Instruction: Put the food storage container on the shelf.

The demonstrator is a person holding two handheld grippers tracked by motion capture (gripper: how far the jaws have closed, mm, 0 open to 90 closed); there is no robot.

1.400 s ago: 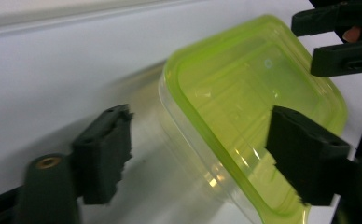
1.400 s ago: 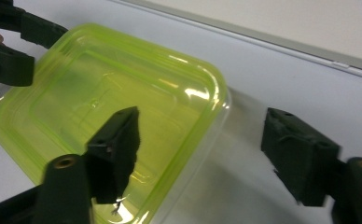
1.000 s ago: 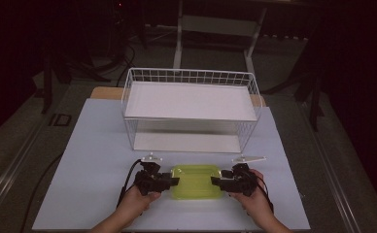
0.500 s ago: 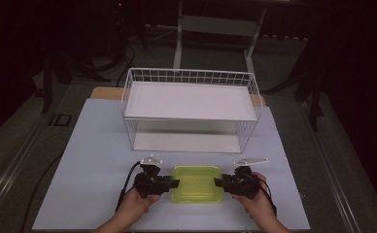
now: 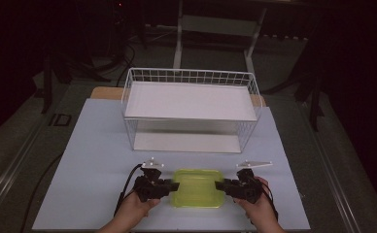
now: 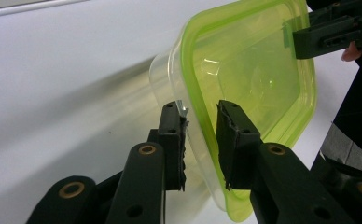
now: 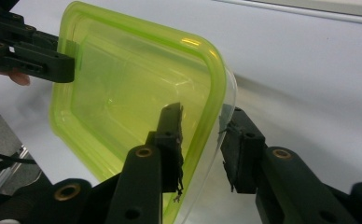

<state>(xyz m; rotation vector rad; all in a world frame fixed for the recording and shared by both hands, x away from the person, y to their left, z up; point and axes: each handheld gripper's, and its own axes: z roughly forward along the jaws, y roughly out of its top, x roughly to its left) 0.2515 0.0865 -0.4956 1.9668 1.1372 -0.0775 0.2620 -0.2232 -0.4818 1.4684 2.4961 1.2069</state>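
Green-lidded clear container (image 5: 197,188) sits on the desk (image 5: 94,145) near its front edge, its rim between both tongs, left (image 5: 173,186) and right (image 5: 219,185), whose jaws have just been closing. Uneven pinches on thin plastic could slip or tilt it.

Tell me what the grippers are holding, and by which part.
The lidded green container: left gripper clamps its left rim, right gripper its right rim, jaws having just been closing on it.

left claw (image 5: 173,186) jaws closing, right claw (image 5: 219,185) jaws closing
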